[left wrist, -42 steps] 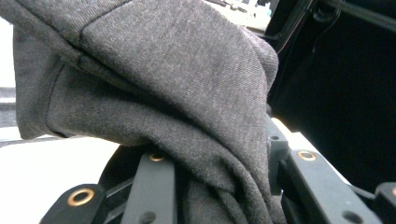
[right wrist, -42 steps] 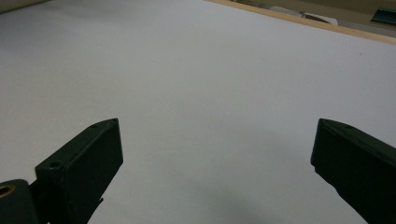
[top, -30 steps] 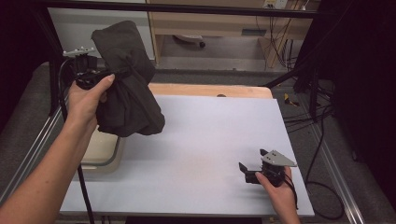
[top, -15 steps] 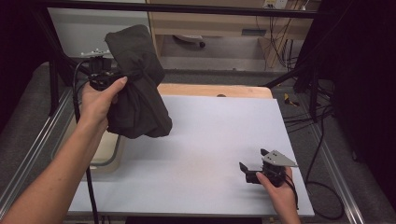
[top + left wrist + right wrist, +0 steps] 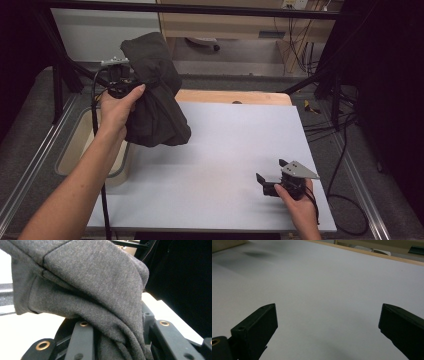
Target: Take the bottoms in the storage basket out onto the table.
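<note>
Picked up and bunched between the clenched jaws of the left gripper [image 5: 131, 80], dark grey garment [image 5: 152, 95] hanging above the table's [image 5: 225, 150] far-left corner, not yet laid down; right gripper [image 5: 270, 184] resting released, empty.

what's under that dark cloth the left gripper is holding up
Under the dark cloth, hanging from the left gripper, lies the white table with its shadow; the cloth hides the table edge behind.

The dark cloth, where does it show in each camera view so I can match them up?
High view: cloth hangs upper left, bunched in the left tool.
Left gripper view: cloth spreads across the frame, pinched at the bottom.
Right gripper view: not in it.
Shared landmark: the white table.
</note>
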The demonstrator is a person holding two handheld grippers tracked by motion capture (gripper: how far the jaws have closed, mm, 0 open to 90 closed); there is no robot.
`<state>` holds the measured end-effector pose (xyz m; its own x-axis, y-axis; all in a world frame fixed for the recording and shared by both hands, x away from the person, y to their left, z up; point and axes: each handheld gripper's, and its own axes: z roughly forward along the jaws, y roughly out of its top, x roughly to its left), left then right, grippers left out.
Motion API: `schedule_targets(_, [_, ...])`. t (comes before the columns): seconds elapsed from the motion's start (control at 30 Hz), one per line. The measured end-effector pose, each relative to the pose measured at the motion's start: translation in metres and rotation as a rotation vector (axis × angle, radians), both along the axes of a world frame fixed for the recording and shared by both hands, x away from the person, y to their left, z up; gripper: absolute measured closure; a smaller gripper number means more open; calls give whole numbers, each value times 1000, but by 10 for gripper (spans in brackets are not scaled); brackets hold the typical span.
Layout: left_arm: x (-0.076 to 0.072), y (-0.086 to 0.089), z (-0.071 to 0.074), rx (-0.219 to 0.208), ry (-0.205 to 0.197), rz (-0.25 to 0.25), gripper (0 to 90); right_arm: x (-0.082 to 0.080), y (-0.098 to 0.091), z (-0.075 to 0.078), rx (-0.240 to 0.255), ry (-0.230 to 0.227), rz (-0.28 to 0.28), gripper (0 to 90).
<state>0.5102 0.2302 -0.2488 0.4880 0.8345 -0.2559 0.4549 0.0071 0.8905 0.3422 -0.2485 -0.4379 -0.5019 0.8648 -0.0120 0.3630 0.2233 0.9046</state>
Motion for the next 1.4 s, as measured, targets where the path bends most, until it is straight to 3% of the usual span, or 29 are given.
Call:
schedule_targets(0.13, [2, 1, -5, 23, 16, 5, 652, 0, 0, 0, 2, -1, -2, 29])
schedule_targets(0.53, [3, -9, -10, 41, 6, 0, 652, 0, -1, 0, 1, -1, -2, 28])
schedule_targets(0.83, [1, -25, -12, 90, 0, -47, 651, 0, -2, 0, 6, 0, -4, 28])
schedule_targets(1.4, [-1, -52, -29, 127, 25, -106, 651, 0, -2, 0, 5, 0, 2, 28])
